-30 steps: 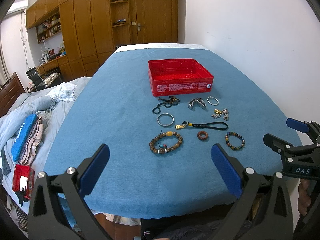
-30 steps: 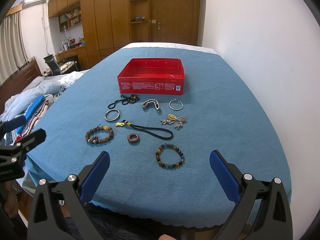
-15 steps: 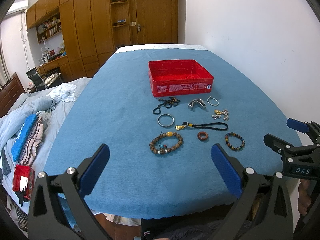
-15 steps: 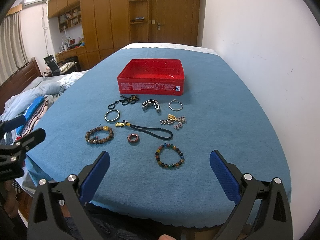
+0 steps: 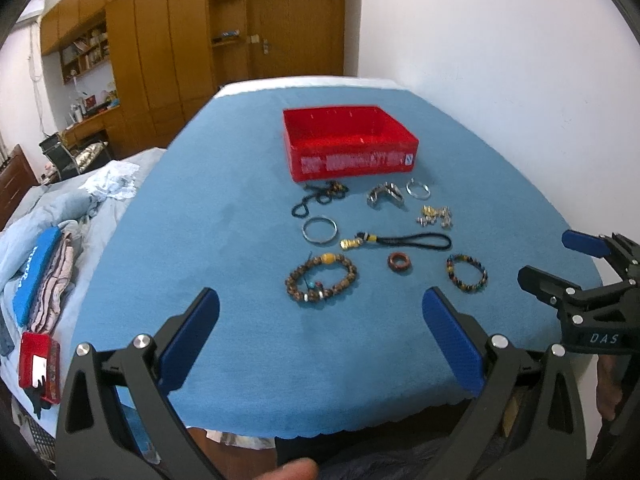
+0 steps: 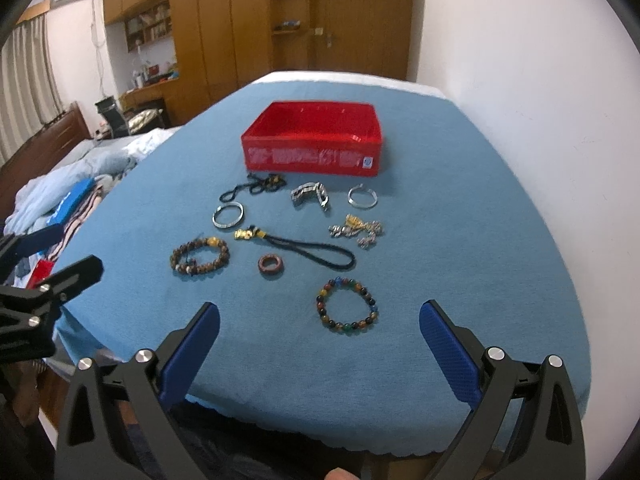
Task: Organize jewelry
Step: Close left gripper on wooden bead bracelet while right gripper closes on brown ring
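Both tongs spread wide, holding nothing, hovering over the near edge of the blue-cloth-covered desk [image 5: 208, 200].

Left tongs [image 5: 320, 328]: brown wooden bead bracelet with a yellow bead [image 5: 321, 277] lies just ahead, roughly centred between the blue pads. Small reddish-brown ring [image 5: 399, 261] is ahead, right of centre.

Right tongs [image 6: 319, 338]: multicolour bead bracelet [image 6: 347, 305] sits just ahead, about centred, not touched.

Further out on the cloth: black braided cord with a gold charm [image 6: 298, 245], plain silver bangle [image 6: 228, 216], black cord necklace [image 6: 256, 186], folded silver link band [image 6: 310, 196], open silver ring bangle [image 6: 363, 197], gold-and-silver charm cluster [image 6: 356, 232].

Open red rectangular box [image 6: 312, 158] stands behind all the jewelry, well apart from both tongs; nothing visible inside it.
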`<state>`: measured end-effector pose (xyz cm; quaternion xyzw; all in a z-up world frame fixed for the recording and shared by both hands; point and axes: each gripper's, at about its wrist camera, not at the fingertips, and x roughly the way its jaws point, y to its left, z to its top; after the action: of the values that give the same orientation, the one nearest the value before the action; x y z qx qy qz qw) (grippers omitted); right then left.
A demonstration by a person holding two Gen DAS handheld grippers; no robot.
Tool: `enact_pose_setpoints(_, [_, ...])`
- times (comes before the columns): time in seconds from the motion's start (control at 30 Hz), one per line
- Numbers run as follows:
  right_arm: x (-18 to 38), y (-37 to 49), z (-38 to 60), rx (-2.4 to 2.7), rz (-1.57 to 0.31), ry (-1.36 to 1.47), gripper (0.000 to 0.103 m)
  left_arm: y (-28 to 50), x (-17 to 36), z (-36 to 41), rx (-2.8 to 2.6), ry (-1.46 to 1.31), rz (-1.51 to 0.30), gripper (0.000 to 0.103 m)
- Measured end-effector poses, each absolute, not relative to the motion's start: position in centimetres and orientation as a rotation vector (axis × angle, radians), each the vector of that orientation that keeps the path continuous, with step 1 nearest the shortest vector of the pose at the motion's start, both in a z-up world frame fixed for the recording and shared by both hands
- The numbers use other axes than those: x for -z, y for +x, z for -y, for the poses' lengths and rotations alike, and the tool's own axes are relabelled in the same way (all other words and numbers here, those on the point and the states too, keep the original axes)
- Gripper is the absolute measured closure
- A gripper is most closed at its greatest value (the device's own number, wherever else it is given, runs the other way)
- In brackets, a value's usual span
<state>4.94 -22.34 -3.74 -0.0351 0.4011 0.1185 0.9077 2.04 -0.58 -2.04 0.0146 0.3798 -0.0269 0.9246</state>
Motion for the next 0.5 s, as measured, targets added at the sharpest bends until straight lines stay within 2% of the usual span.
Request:
enact_pose_setpoints(0.27, [6.7, 7.6, 23.4, -0.260, -0.874, -0.065, 0.006, 5.0, 5.9, 0.7, 0.111, 0.016, -0.872, 0.003])
enact_pose_setpoints(0.4, [8.5, 9.3, 23.7, -0.283, -0.924, -0.049, 0.026, 6.4, 7.5, 1.3, 0.134, 0.024, -0.902, 0.003])
enact_pose_setpoints(0.5, [9.7, 10.3, 23.2, -0.306, -0.952, -0.047, 0.033, 7.2, 8.5, 1.8, 0.148, 0.040, -0.915, 0.003])
